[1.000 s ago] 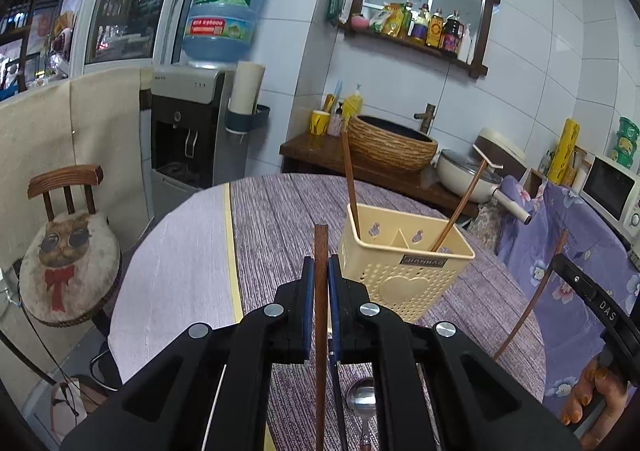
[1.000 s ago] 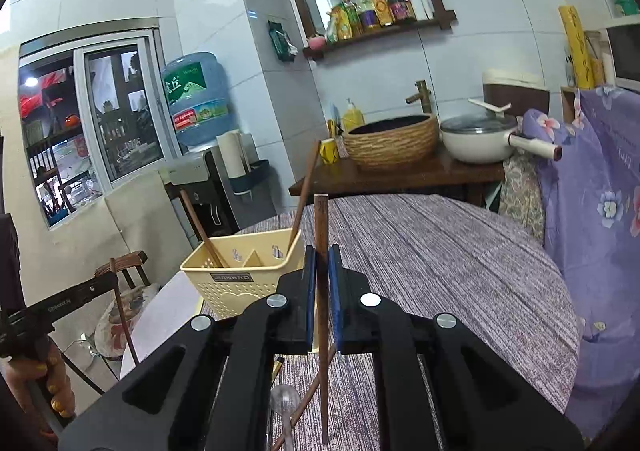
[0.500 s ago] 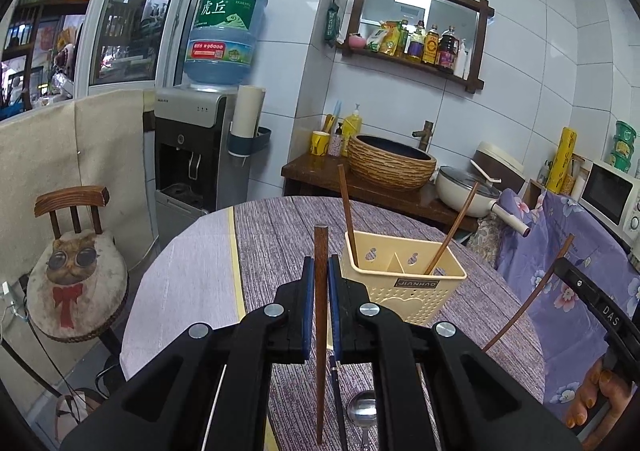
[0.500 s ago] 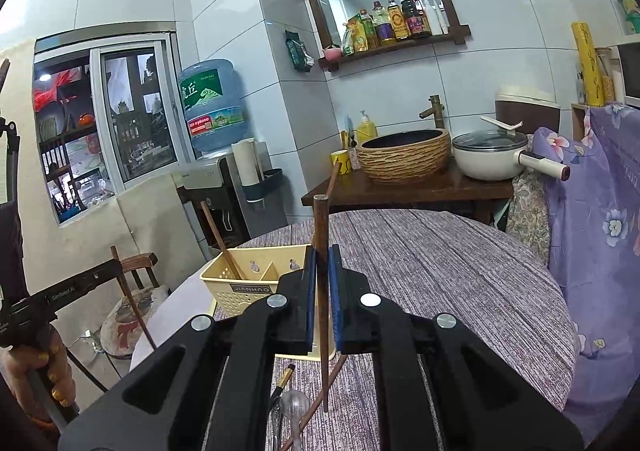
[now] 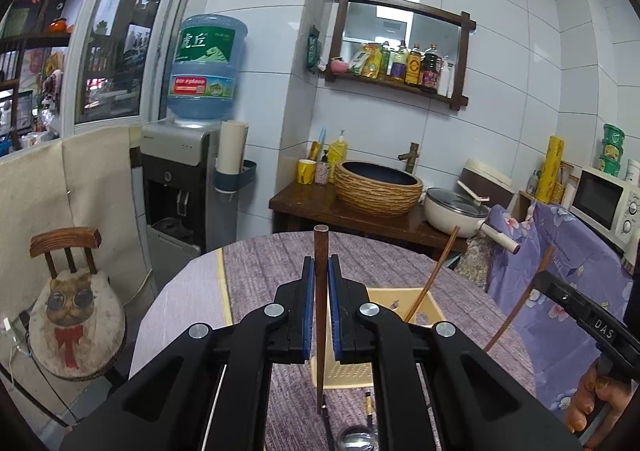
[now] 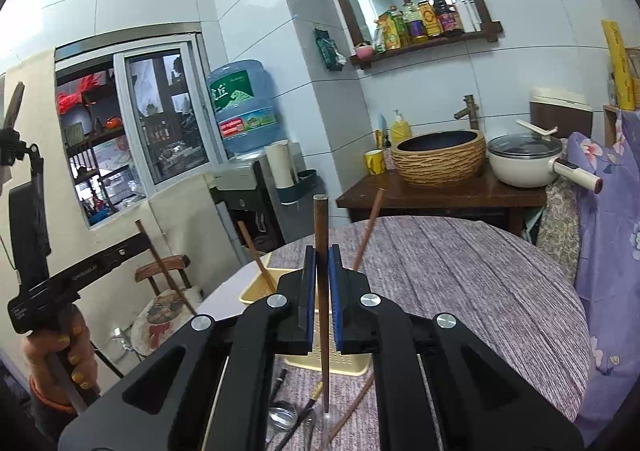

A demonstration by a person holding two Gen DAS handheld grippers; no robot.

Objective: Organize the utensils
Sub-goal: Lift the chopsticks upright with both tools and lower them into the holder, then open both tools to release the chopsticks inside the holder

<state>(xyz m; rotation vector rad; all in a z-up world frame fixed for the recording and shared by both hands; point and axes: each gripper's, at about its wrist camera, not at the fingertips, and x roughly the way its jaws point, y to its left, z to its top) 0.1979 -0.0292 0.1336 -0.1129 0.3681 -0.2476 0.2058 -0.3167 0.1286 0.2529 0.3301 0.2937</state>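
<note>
My left gripper (image 5: 320, 267) is shut on a brown wooden chopstick (image 5: 320, 315) held upright above the table. My right gripper (image 6: 320, 257) is shut on another brown chopstick (image 6: 322, 315), also upright. A pale yellow utensil basket (image 5: 400, 331) stands on the round table just beyond both grippers, with a chopstick (image 5: 430, 279) leaning in it; it also shows in the right wrist view (image 6: 264, 287) with two chopsticks in it. A spoon (image 6: 282, 413) and more utensils lie on the table under the grippers.
The round table has a purple striped cloth (image 6: 460, 271). A wooden chair with a cat cushion (image 5: 76, 315) stands to the left. A water dispenser (image 5: 188, 187), a dark side table with a woven basin (image 5: 378, 187) and a pot (image 5: 456, 211) are behind.
Both grippers have risen and tilted up with their chopsticks; the basket now sits lower in both views, partly behind the fingers.
</note>
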